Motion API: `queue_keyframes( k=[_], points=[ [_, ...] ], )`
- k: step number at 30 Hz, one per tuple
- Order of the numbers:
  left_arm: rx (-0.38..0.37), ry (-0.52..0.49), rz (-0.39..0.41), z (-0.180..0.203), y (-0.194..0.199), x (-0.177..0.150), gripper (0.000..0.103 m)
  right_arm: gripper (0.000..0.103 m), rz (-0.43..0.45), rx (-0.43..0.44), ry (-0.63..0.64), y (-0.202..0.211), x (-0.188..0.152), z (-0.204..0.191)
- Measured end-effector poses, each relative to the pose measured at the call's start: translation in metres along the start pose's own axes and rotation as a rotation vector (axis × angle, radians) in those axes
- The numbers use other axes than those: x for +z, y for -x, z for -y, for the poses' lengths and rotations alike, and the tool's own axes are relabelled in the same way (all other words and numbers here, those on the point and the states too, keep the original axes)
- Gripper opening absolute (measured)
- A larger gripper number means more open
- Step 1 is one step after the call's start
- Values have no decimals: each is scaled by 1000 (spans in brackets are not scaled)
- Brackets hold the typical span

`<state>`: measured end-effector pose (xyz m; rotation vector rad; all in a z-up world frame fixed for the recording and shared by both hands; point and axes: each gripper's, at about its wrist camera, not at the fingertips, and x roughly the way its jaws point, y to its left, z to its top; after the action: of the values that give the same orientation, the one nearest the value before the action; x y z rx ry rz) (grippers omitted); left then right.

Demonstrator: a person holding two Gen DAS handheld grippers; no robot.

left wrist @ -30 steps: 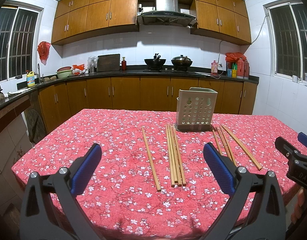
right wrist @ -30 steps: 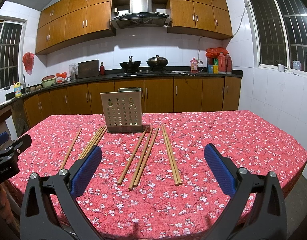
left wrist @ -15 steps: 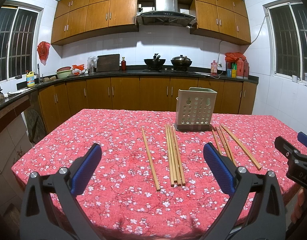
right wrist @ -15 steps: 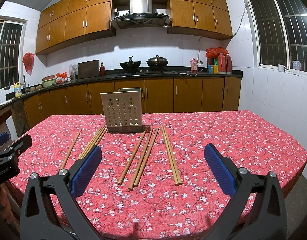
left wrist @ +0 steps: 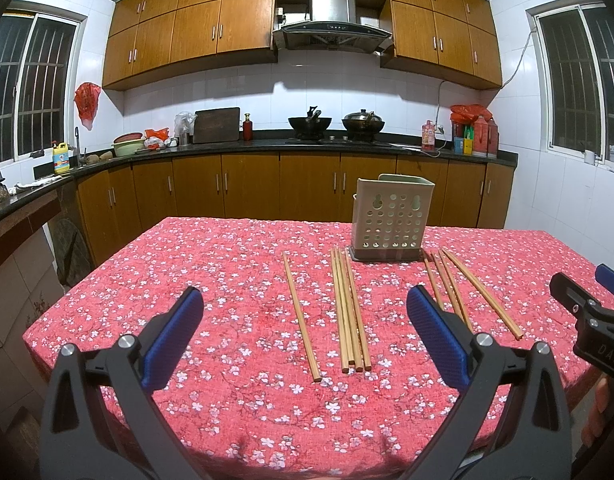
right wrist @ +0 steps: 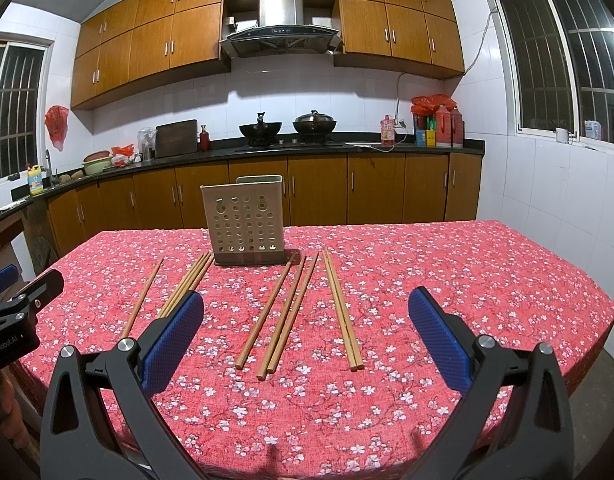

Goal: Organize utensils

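Observation:
Several wooden chopsticks lie on the red floral tablecloth in loose groups: a single chopstick, a tight bundle and a right group. Behind them stands a beige perforated utensil holder, upright. My left gripper hovers open above the near table edge, nothing between its blue pads. In the right wrist view the holder sits left of centre, with chopsticks and a pair ahead. My right gripper is open and holds nothing.
The other gripper shows at each view's edge: the right one and the left one. Wooden cabinets and a black counter with woks run along the far wall. The table drops off at the near and side edges.

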<state>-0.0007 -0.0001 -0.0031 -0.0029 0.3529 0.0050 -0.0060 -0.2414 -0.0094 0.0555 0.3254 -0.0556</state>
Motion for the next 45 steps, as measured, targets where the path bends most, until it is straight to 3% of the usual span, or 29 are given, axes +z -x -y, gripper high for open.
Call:
queue_keyframes(
  k=[9, 15, 17, 20, 25, 29, 36, 45],
  points=[
    [59, 32, -117, -15, -34, -3, 99, 101, -118, -15, -74, -25, 0, 24],
    [70, 47, -240, -34, -72, -3, 99, 99, -269, -66, -105, -80, 6, 48],
    [63, 49, -275, -39, -84, -2, 99, 78, -324, -65, -126, -100, 6, 56],
    [47, 64, -321, -45, -99, -2, 99, 59, -417, -29, -163, -132, 5, 67],
    [28, 77, -381, -53, -124, -3, 98, 40, -512, 12, -150, -169, -3, 68],
    [13, 69, -429, -54, -137, -7, 79, 28, -569, 17, -140, -186, -12, 67],
    [-32, 65, -482, -50, -155, -12, 63, 20, -561, 26, -91, -186, -11, 62],
    [-50, 75, -516, -46, -171, -12, 60, 15, -566, 56, -52, -188, -9, 59]
  ],
)
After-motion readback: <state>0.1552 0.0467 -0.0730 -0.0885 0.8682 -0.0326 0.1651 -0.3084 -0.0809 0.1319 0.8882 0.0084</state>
